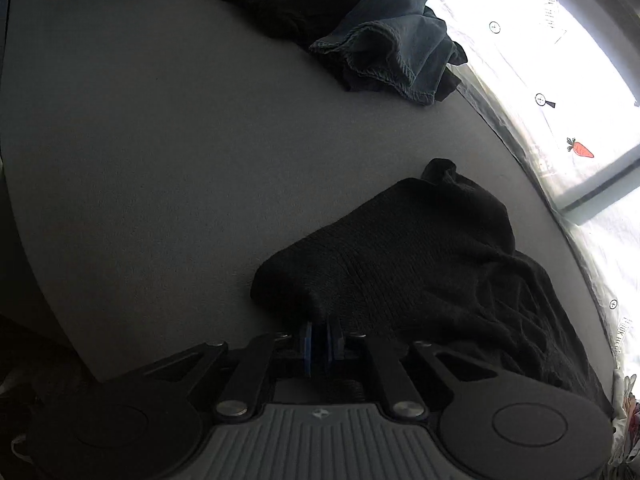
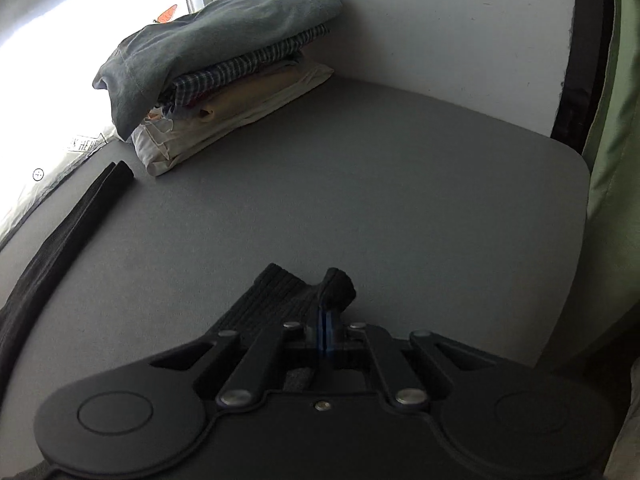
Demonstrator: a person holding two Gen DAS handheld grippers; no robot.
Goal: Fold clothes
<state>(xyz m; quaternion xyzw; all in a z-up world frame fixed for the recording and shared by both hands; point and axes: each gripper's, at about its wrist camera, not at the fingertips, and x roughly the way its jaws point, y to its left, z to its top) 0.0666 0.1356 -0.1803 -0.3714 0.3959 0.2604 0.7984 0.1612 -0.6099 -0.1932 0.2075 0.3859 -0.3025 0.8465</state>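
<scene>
the black knit garment (image 1: 420, 248) lies on the near part of the grey tabletop (image 1: 160, 160), its near edge pinched by the clenched jaws of both the left gripper (image 1: 320, 334) and right gripper (image 2: 325, 326); folded stack (image 2: 224, 76) far left.

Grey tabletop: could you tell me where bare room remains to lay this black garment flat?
Bare grey table lies left of the black garment, below the dark heap; also right of the folded stack. Crowded along the window side.
</scene>
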